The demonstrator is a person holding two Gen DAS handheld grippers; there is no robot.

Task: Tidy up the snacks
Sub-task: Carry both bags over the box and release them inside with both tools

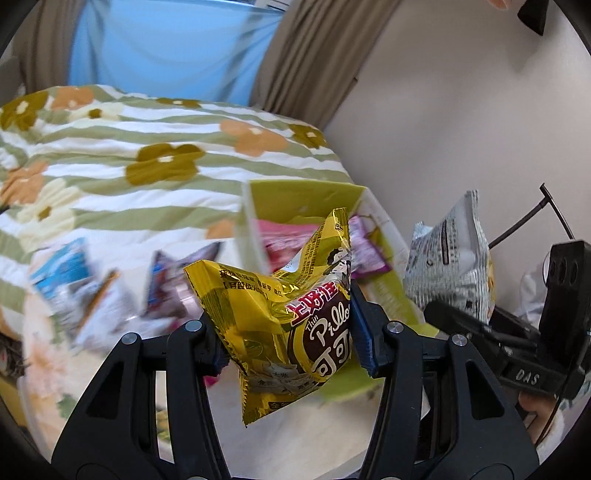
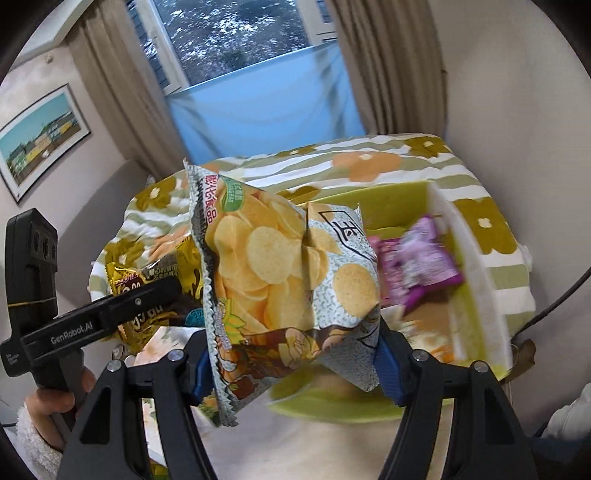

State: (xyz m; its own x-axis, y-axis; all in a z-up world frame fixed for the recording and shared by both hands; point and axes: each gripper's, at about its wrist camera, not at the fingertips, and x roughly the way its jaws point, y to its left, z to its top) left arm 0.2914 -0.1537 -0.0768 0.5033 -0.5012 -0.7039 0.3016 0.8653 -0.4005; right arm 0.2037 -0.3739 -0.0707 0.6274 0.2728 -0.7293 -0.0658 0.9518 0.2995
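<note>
My left gripper (image 1: 291, 345) is shut on a yellow snack packet (image 1: 280, 317) and holds it in the air in front of a green box (image 1: 306, 199). My right gripper (image 2: 295, 369) is shut on a grey potato chip bag (image 2: 280, 273), held above the near edge of the same green box (image 2: 476, 295). Pink and purple packets (image 2: 417, 258) lie inside the box. In the left wrist view the chip bag (image 1: 450, 258) and the right gripper show at the right. In the right wrist view the yellow packet (image 2: 147, 288) and the left gripper show at the left.
The box sits on a bed with a green striped floral cover (image 1: 147, 158). Blurred loose packets (image 1: 110, 291) lie on the bed left of the box. A wall (image 1: 461, 110) is right of the bed, curtains and a window (image 2: 236, 33) behind it.
</note>
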